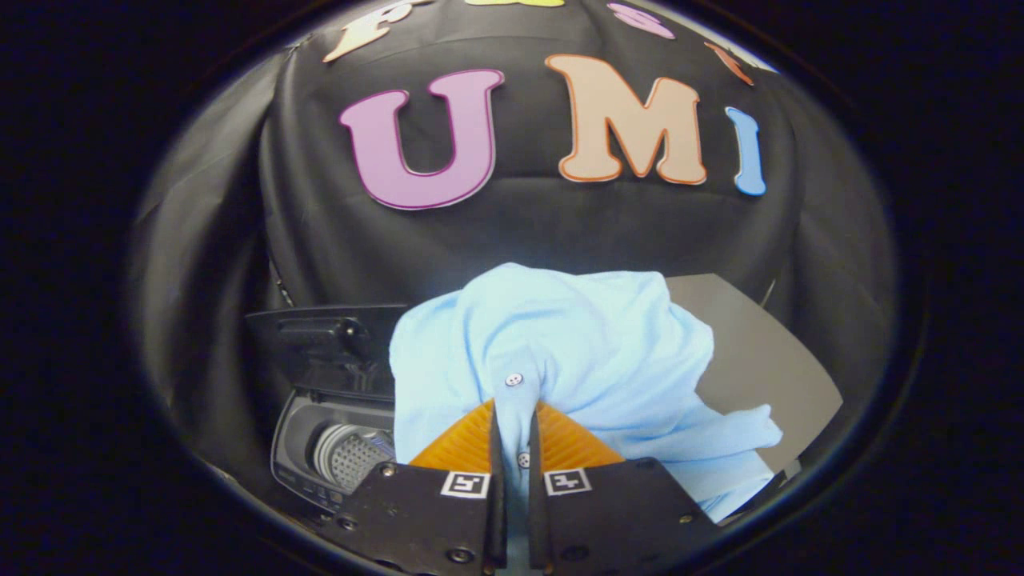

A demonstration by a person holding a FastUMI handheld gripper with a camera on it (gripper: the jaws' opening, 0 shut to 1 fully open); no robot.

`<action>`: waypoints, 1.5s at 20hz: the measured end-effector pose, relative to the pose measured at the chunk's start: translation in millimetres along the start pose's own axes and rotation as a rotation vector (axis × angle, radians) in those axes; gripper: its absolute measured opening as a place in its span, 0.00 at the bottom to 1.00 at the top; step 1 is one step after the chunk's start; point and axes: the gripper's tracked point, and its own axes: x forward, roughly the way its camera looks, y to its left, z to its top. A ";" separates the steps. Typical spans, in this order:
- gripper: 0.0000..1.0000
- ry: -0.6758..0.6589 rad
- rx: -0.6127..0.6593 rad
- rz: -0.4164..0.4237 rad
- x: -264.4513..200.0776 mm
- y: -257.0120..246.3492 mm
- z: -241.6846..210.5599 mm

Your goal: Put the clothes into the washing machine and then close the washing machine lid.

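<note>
- Gripper view: tongs (512, 436) nearly closed, both orange fingers (460, 444) pressing a fold of the light blue shirt (560, 352) between them. The pinched strip is the button placket.
- Shirt count: one. It hangs bunched from the tongs, lifted, and bulges up and ahead of the fingertips. No clear long axis since it is crumpled. The placket strip runs straight ahead along the line of the fingers.
- Look: pale blue knit, soft wrinkles, polo type. Two small white buttons (514, 379) seen, one just ahead of the fingertips, one down in the gap between the fingers.
- A loose end of the shirt, maybe a sleeve, trails out to the right of the tongs and ends in a pointed flap (756, 428) over the worktop.
- Washing machine (336, 448): one, grey, top-loading, to the left of the tongs and lower than the shirt. Perforated metal drum (352, 456) visible inside the opening.
- Lid (328, 336): one, dark, standing raised behind the opening, left of the shirt. Machine is open.
- Shirt is not in the drum. It sits beside the opening on the right, its left edge overlapping the machine's right side in this view.
- Worktop (760, 360): grey flat surface, right of the tongs and beyond the shirt, partly covered by it.
- Two square black-and-white markers (466, 484) on the tongs' black body, one per finger.
</note>
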 end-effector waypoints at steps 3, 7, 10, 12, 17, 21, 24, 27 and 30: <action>0.11 -0.010 0.009 0.096 0.6 53.4 -1.2; 0.11 0.016 0.000 0.201 11.7 119.2 -17.5; 0.11 0.019 -0.008 0.259 21.0 158.6 -28.1; 0.11 0.040 -0.018 0.298 27.4 179.9 -38.2; 0.43 0.050 0.003 0.336 45.1 213.9 -40.8; 0.45 0.001 0.024 0.336 55.4 219.0 -19.7; 0.45 -0.059 0.030 0.316 59.8 221.0 2.1; 0.44 -0.131 0.014 0.287 73.2 224.5 26.2; 0.46 -0.213 -0.011 0.258 89.7 228.9 56.2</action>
